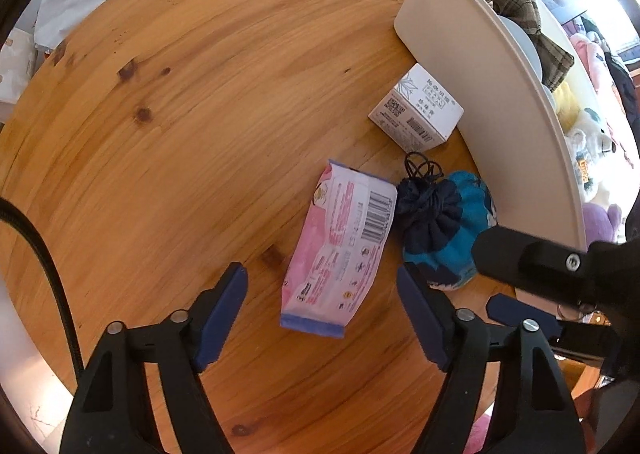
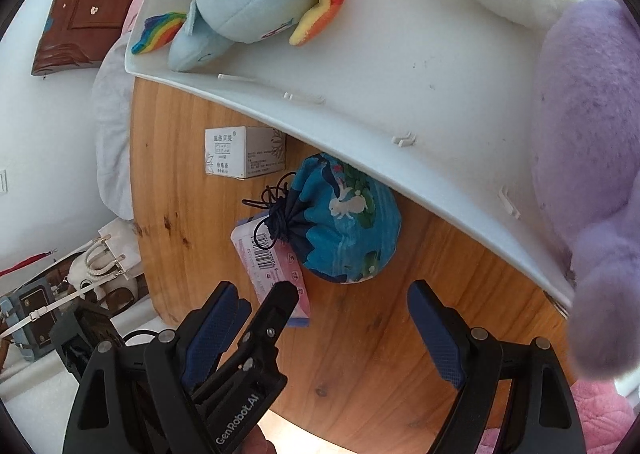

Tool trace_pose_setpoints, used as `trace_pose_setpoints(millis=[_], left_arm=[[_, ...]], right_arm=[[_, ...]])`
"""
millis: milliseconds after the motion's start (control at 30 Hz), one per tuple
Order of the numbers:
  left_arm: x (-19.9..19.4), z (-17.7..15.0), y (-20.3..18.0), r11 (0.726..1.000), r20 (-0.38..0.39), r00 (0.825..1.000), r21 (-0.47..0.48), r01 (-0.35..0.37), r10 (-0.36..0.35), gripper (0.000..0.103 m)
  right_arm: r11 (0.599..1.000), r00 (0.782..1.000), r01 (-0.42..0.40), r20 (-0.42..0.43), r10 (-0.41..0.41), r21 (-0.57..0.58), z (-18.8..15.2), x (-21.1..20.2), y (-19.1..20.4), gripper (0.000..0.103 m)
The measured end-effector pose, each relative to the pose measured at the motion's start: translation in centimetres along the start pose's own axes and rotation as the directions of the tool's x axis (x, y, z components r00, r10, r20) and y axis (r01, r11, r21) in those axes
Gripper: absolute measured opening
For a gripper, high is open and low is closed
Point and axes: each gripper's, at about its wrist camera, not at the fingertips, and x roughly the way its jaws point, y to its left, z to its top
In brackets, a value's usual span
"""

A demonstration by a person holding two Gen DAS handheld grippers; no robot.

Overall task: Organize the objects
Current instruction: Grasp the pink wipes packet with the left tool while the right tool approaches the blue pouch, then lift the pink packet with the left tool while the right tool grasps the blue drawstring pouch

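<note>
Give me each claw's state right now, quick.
Left claw: open, holding nothing, hanging over the pink wipes pack.
Right claw: open, holding nothing, pointed toward the blue drawstring pouch.

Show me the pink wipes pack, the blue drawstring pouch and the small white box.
pink wipes pack [image 1: 335, 250], left wrist view, middle of wrapper
blue drawstring pouch [image 2: 347, 218], right wrist view, printed side
small white box [image 1: 416, 110], left wrist view, top face
</note>
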Motion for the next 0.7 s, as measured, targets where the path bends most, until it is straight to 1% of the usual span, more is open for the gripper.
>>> trace_pose_setpoints(millis=[100,267,400,500,700], left_arm=[[0.3,0.0,-0.1,1.000,-0.009,1.000,-0.008,0.002,-0.002,0.073],[0.6,-0.1,0.0,1.000,-0.019,1.000,-0.025,0.003,-0.004,0.059],[0.8,-0.2,0.3,0.998,-0.033,0.999,-0.052,0.025,-0.027,0.055],[0.7,-0.3,0.3,0.999,-0.026,0.999,-0.041,0.022,-0.023,0.048],[0.1,-0.9,0.1,0.999,-0.010,0.999,-0.020,0.031,-0.031,0.040]], right_arm=[[1.000,1.000,0.007,0.004,-0.007,-0.001,0.1,0.3,0.4,0.087],[0.999,0.999,0.037,0.004,-0.037,-0.002,0.3,0.7,0.6,0.087],[0.999,0.999,0.054,-0.004,-0.054,-0.007,0.5,1.1,0.7,0.087],[0.998,0.998,0.064,-0.002,-0.064,-0.016,0.5,1.3,1.0,0.087],[0.993,0.993,0.117,0.009,-0.117,-0.032,0.6,1.9,1.8,0.087]])
